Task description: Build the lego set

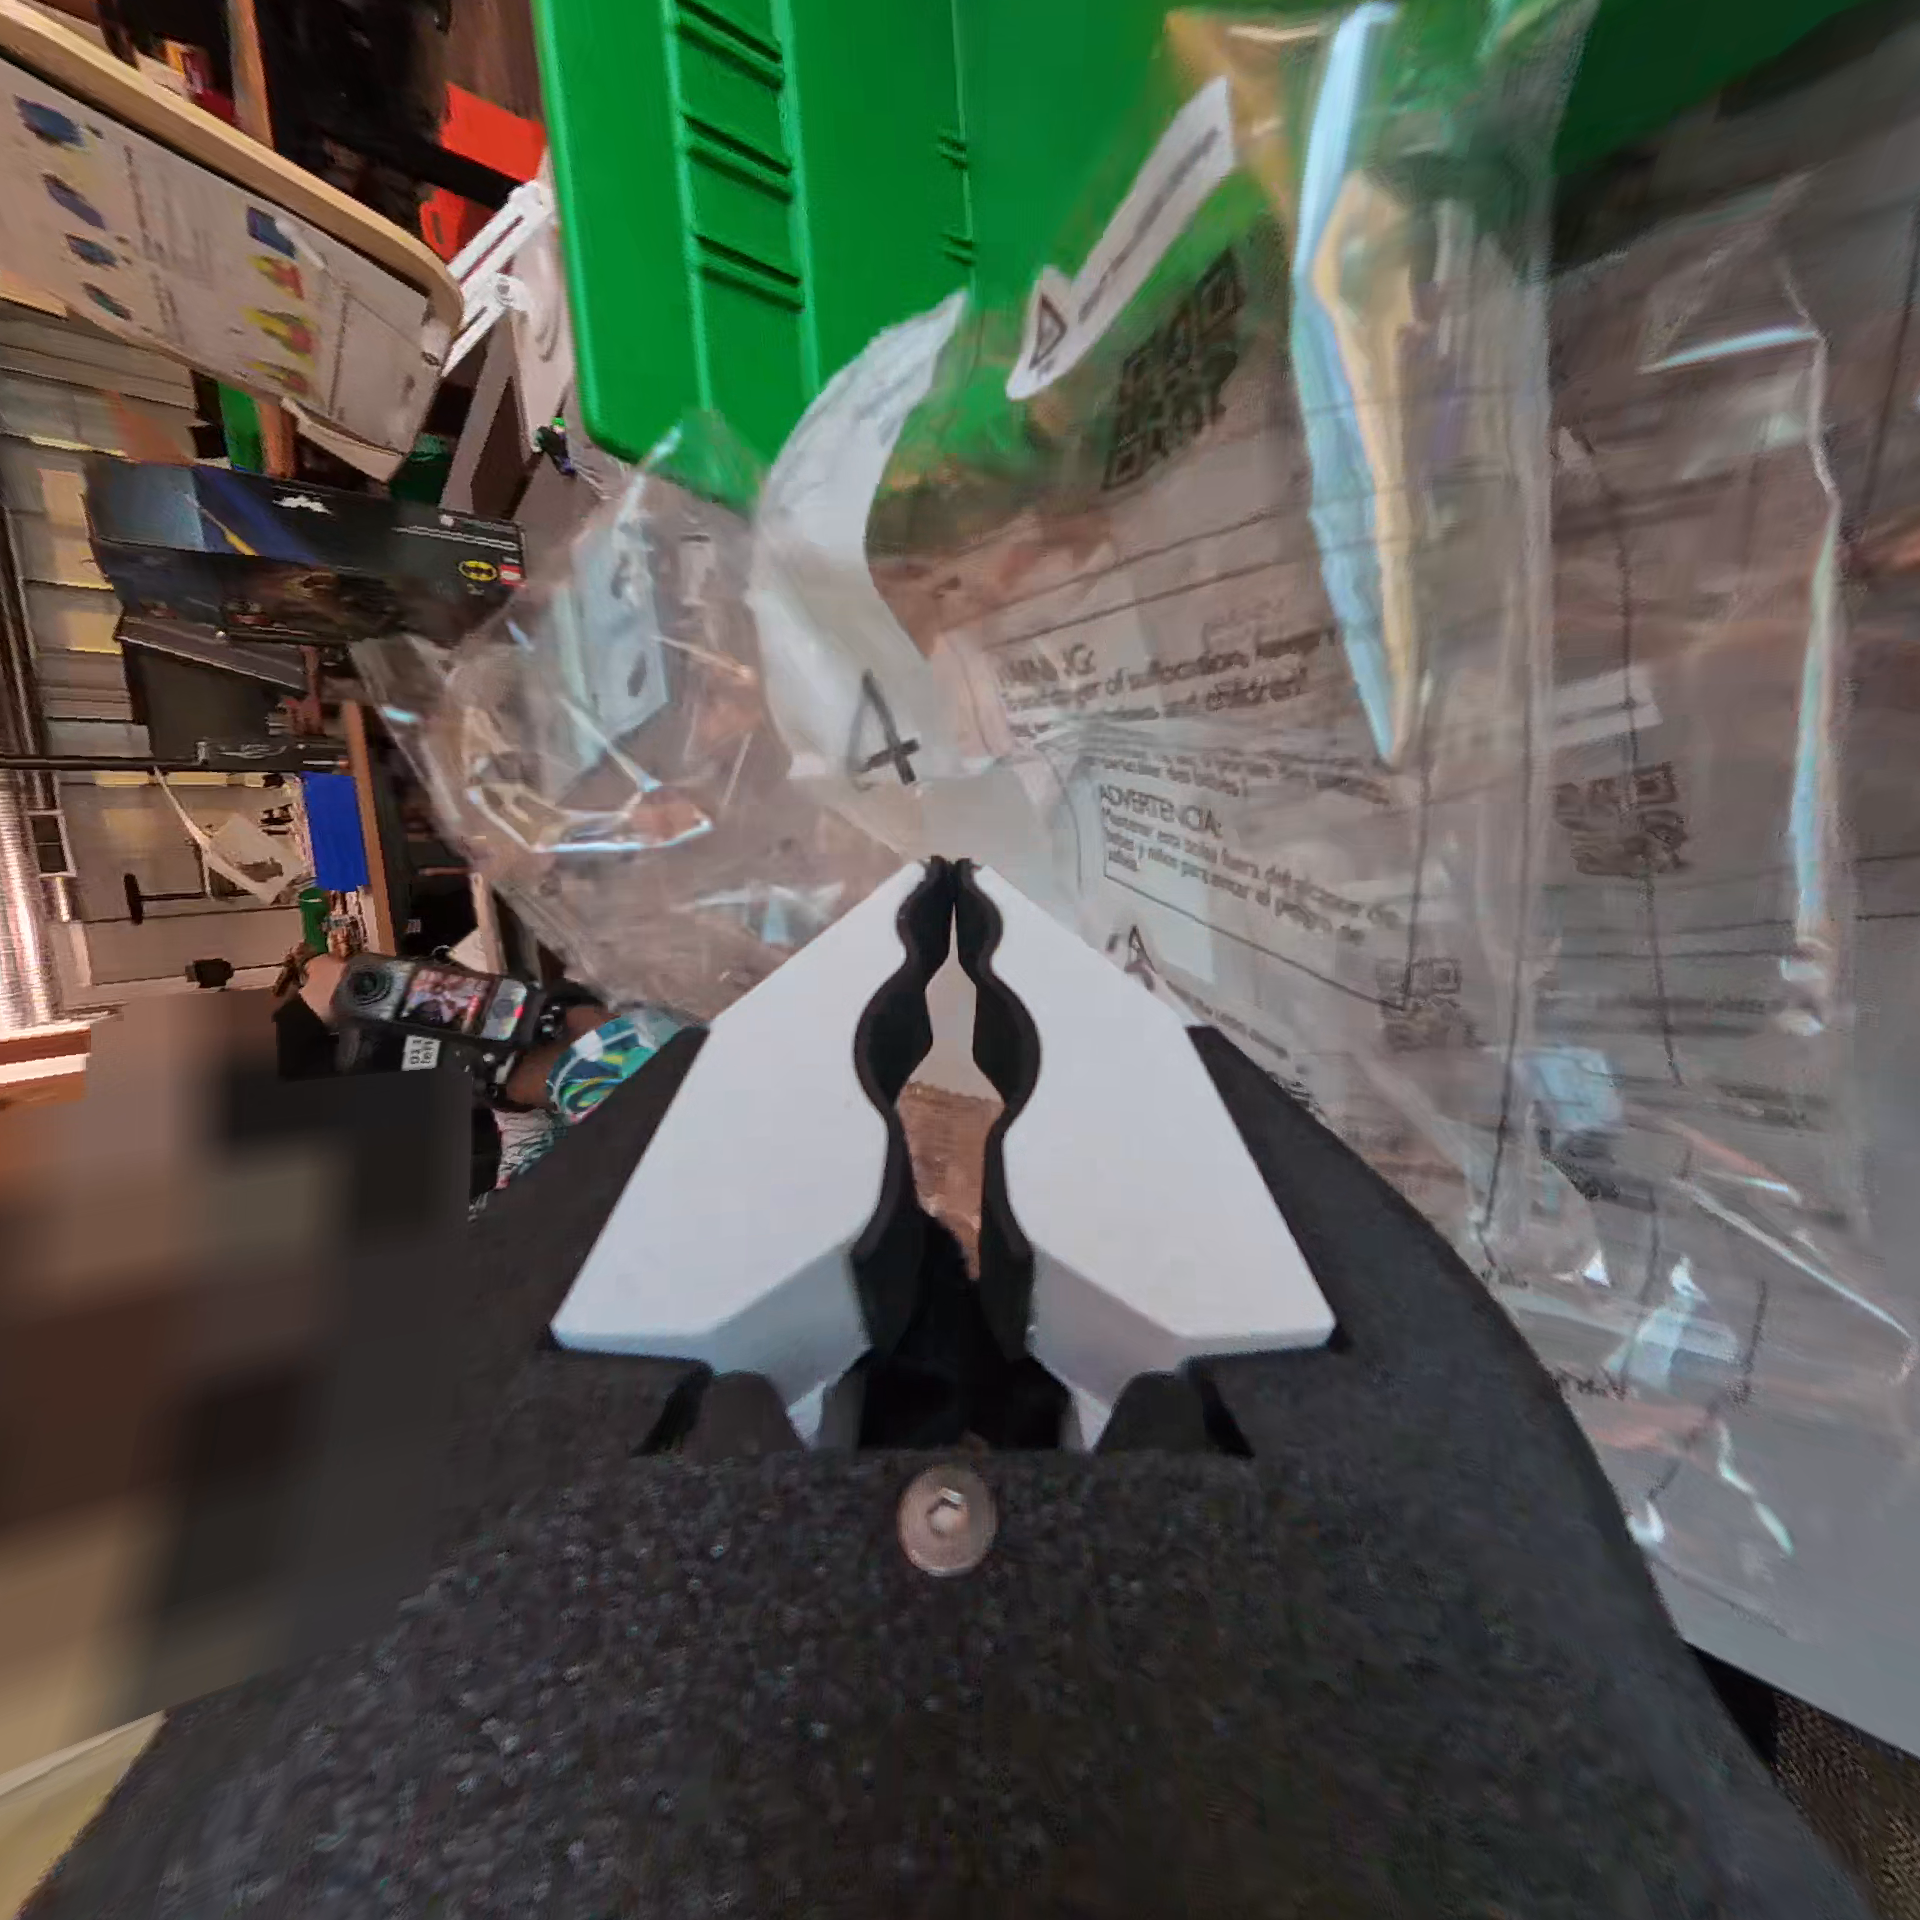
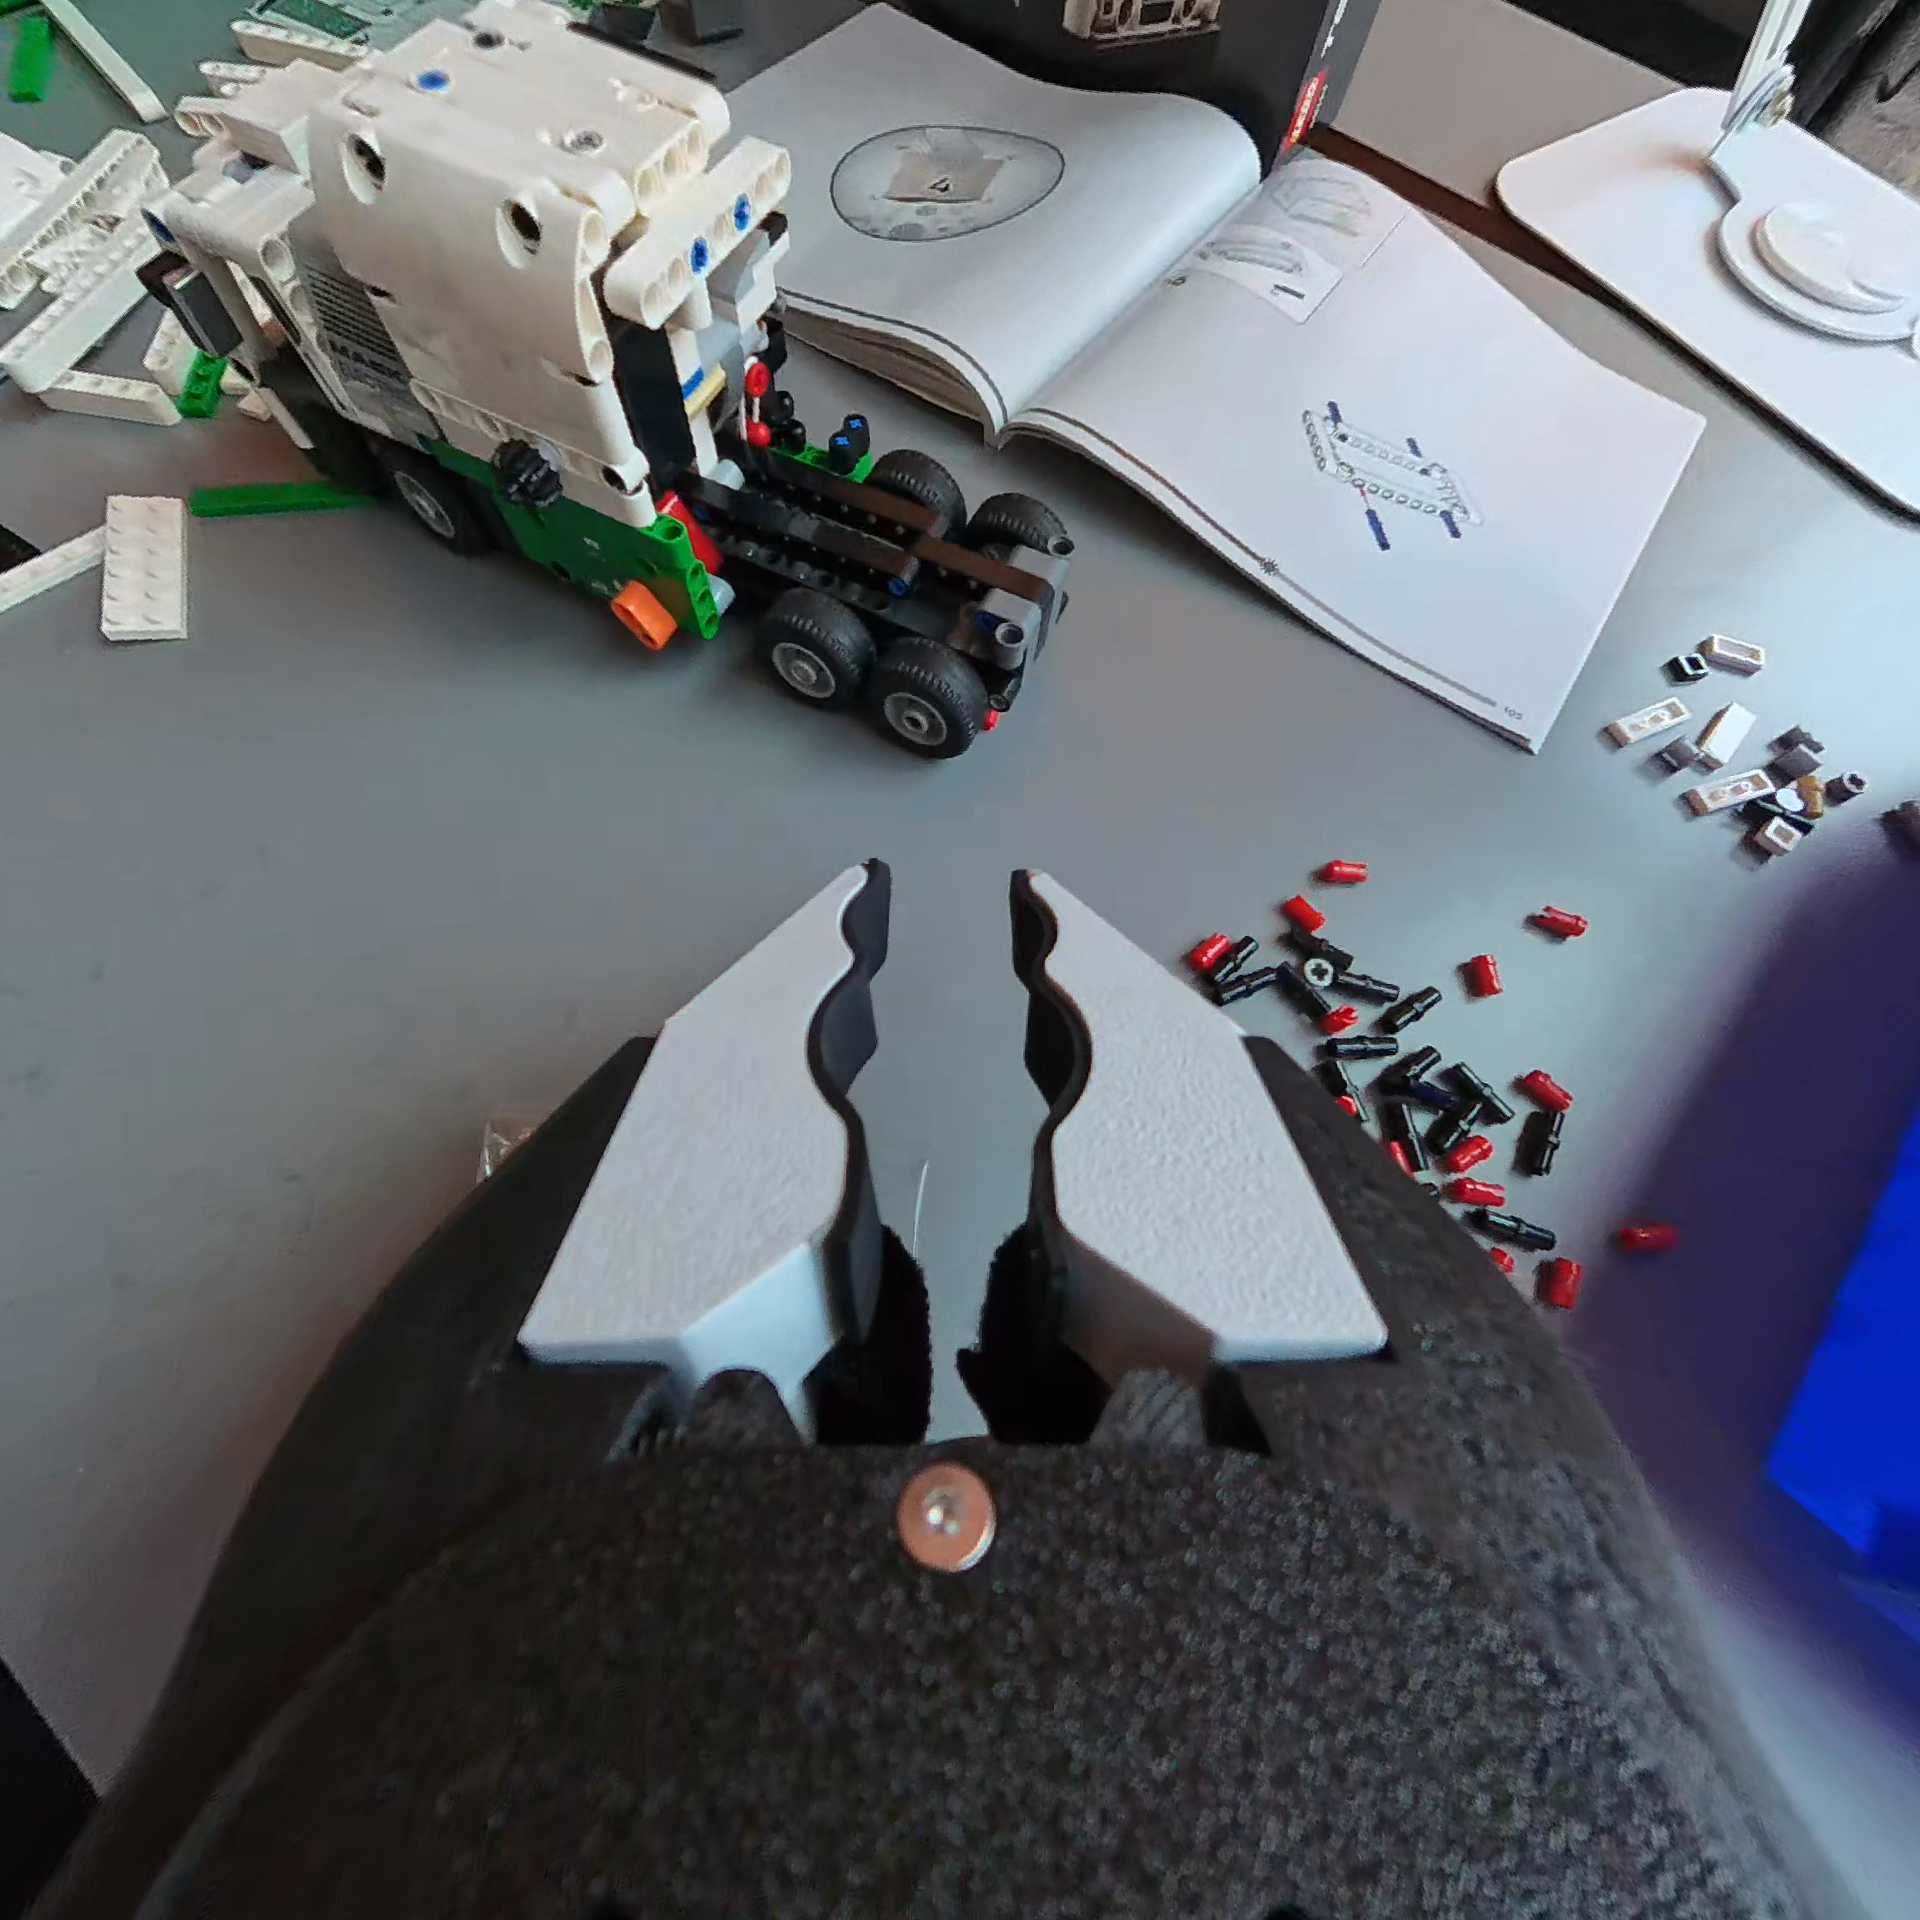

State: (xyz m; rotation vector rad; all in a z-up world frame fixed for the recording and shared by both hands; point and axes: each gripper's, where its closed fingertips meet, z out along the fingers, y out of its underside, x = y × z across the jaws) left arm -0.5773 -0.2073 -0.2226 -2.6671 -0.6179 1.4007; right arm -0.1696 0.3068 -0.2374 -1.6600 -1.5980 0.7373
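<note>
My left gripper point(image 1: 948, 864) is shut, its tips pinching a clear plastic parts bag point(image 1: 1195, 727) held up in the air; the bag fills most of the left wrist view. My right gripper point(image 2: 948, 871) is open and empty, hovering above the grey table point(image 2: 364, 883). Ahead of it stands a half-built white, green and black lego truck point(image 2: 582, 416) with black wheels. An open instruction booklet point(image 2: 1299, 416) lies to the truck's right. A heap of small red and black pins point(image 2: 1413, 1070) lies just right of my right gripper.
A green bin point(image 1: 831, 187) stands behind the bag. Loose white beams and plates point(image 2: 94, 312) lie left of the truck. Small grey and white pieces point(image 2: 1745, 748) sit at the right. A blue object point(image 2: 1849, 1403) is at the right edge. A white stand base point(image 2: 1714, 260) is far right. Left tips to right tips: about 65 cm.
</note>
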